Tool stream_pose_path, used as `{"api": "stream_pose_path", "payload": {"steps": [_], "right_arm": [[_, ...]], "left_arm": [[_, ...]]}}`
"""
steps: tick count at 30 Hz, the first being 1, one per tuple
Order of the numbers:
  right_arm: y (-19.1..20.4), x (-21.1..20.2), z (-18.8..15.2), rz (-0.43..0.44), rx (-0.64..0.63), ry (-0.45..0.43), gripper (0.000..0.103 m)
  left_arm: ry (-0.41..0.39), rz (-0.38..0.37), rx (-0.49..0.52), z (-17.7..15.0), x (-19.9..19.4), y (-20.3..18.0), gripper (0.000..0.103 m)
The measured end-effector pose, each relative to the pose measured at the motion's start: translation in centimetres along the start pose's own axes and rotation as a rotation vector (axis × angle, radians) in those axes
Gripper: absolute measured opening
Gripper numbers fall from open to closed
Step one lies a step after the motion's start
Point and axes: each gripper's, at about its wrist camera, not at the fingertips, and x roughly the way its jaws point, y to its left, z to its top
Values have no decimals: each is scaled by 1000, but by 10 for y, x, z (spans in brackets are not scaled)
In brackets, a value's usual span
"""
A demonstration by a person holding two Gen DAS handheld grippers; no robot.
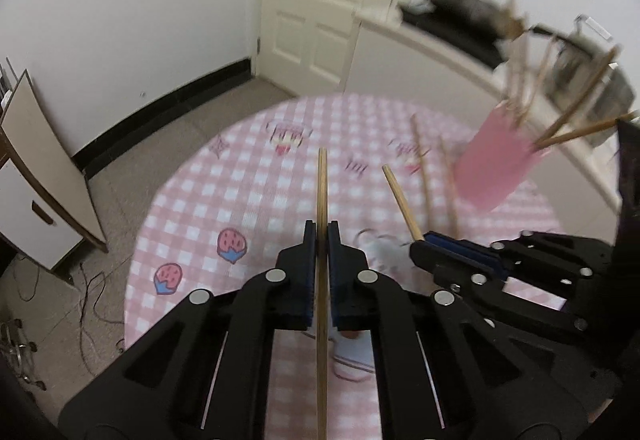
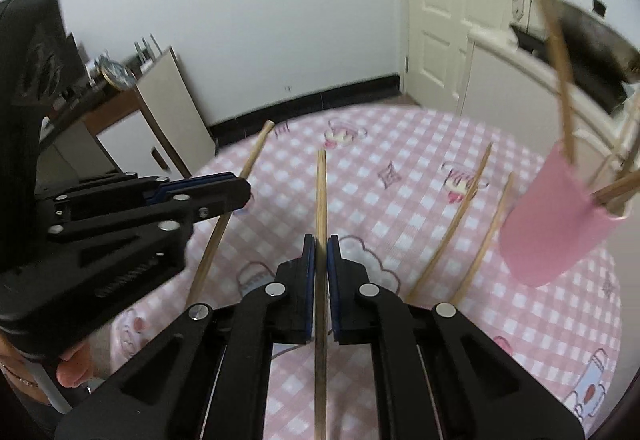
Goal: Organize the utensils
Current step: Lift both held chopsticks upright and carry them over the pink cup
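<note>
**Each gripper clamps one wooden chopstick above the pink checked table**

The left gripper (image 1: 321, 236) has its blue-padded fingers closed tight on a wooden chopstick (image 1: 322, 180) that runs straight along the middle of the left wrist view, its tip pointing away over the tablecloth (image 1: 192, 208). The right gripper (image 2: 321, 250) does the same with a second chopstick (image 2: 321, 192), pads pressed against both sides of the stick.

In the left wrist view the right gripper (image 1: 424, 240) shows at the right, holding its stick (image 1: 400, 196) slanted up and to the left. In the right wrist view the left gripper (image 2: 240, 186) comes in from the left, with its stick (image 2: 256, 152) passing through the closed pads, and fingertips of a hand (image 2: 74, 368) show under it at the near left.

Two more chopsticks (image 2: 456, 224) lie side by side on the cloth, just left of a pink cup (image 2: 556, 224), which stands at the right of the table with several chopsticks (image 2: 560, 52) leaning out of its mouth. The cup and its sticks are blurred.

The cloth is pink-and-white gingham printed with strawberries (image 1: 231, 244) and cartoon figures; small print beside them is too blurred to read. No brand or label can be read on the grippers. A cream door (image 1: 320, 0) stands in the far wall
</note>
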Motion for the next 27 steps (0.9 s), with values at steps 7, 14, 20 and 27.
{"api": "stream_pose_path", "payload": {"steps": [7,14,20,27], "right_arm": [[-3,-70,6,1,4,-135,5],[-19,-125,-1,-25,15,-232,5],[-41,-165,-2,-72,25,-319,5],[-70,-200,7,-169,34,-438,5]], "left_arm": [[-118,-73,19,5,-61,-30,6],[-264,-138,37,2,-110,-68,6],[-333,-174,50,13,-127,-99,6],[-397,-202,47,36,-139,-131,6]]}}
